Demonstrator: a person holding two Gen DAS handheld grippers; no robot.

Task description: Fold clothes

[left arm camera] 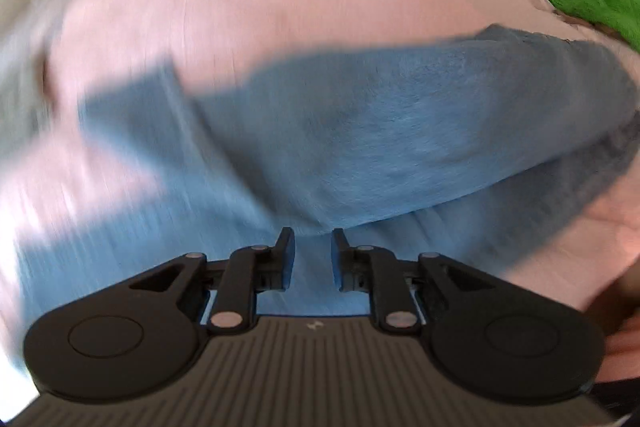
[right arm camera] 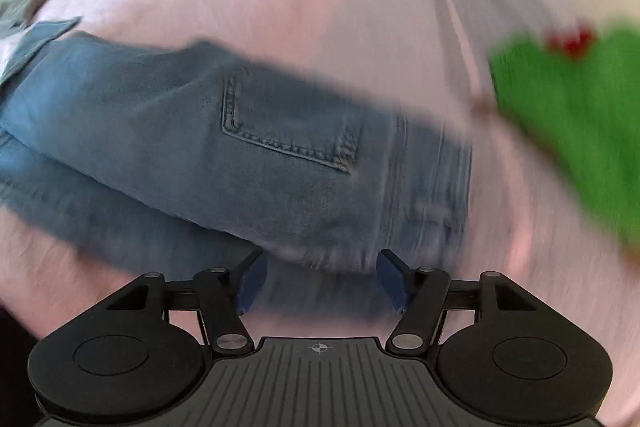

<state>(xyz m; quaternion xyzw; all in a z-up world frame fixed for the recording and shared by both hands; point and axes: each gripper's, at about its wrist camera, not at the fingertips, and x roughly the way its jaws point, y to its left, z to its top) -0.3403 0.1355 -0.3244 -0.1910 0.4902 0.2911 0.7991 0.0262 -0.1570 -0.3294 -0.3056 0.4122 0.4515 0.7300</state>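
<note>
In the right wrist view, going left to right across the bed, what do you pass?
Blue jeans, with a stitched back pocket → bare pink bedsheet → green fuzzy item with a red bit at its top edge.

Left gripper (left arm camera: 313, 251) tilted steeply downward, black fingers (left arm camera: 286, 247) standing a narrow gap apart with nothing pinched between them. Right gripper (right arm camera: 320, 277) angled down about the same, its blue pads (right arm camera: 390, 277) spread well apart and likewise gripping nothing. Both views smeared with blur; no hand or sleeve can be made out clearly.
</note>
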